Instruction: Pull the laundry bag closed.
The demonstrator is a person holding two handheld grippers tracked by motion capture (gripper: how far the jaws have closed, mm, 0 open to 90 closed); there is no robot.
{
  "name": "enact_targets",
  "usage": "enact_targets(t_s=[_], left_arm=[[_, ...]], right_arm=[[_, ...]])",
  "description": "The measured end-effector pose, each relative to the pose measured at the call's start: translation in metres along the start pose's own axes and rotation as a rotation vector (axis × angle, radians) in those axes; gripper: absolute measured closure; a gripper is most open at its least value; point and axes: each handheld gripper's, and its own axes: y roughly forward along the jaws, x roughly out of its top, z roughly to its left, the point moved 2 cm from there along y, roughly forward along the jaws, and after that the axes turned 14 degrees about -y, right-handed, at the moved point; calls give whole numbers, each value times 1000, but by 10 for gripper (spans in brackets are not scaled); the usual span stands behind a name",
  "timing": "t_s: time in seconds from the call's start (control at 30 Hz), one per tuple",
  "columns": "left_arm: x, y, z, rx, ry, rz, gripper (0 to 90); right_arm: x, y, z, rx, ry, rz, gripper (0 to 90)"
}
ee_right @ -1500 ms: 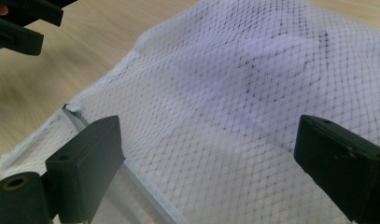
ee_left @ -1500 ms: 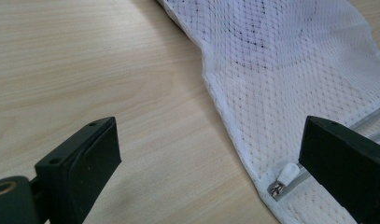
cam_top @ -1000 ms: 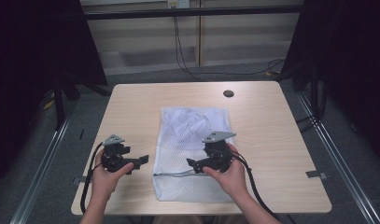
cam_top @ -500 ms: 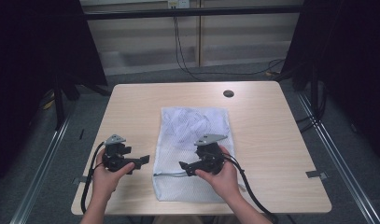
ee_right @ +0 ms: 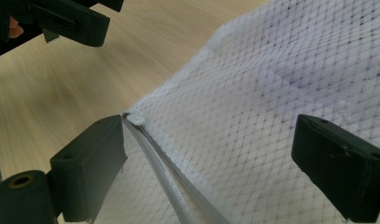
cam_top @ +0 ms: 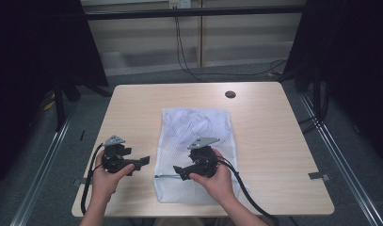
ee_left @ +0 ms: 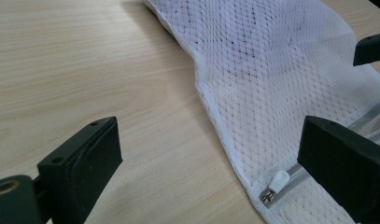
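1. Mesh bag (cam_top: 198, 150) is being kept flat at the table's (cam_top: 132, 108) middle, with its zipper (ee_right: 178, 186) along the near end.
2. Right gripper (cam_top: 179, 170) is being held wide open over the bag, one jaw just beside the zipper pull (ee_right: 136, 118).
3. Left gripper (cam_top: 141, 162) is being held wide open above bare wood beside the bag's edge.
4. Grommet (cam_top: 230, 94) is being left well apart near the far edge.

Table (cam_top: 132, 113): light wood, rounded corners. Grommet (cam_top: 230, 94): dark, round, set in the tabletop near the far edge, right of centre. Cables (cam_top: 182, 52): black, hanging beyond the far edge. Floor rails (cam_top: 43, 160): metal, left and right of the table.
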Motion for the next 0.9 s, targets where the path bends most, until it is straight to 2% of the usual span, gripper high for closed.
enact_targets(t_s=[0.1, 0.17, 0.37, 0.63, 0.9], left_arm=[[0, -1, 0, 0, -4, 3, 58], [-1, -2, 1, 4, 3, 10, 58], [-2, -4, 2, 7, -8, 7, 58], [-4, -8, 4, 10, -10, 10, 58], [-5, -9, 5, 11, -18, 11, 58]], right_arm=[[1, 3, 2, 6, -1, 0, 108], [2, 4, 3, 16, 6, -6, 120], [5, 11, 7, 43, 32, -20, 145], [7, 19, 13, 58, 23, -15, 189], [9, 28, 18, 88, 48, -19, 290]])
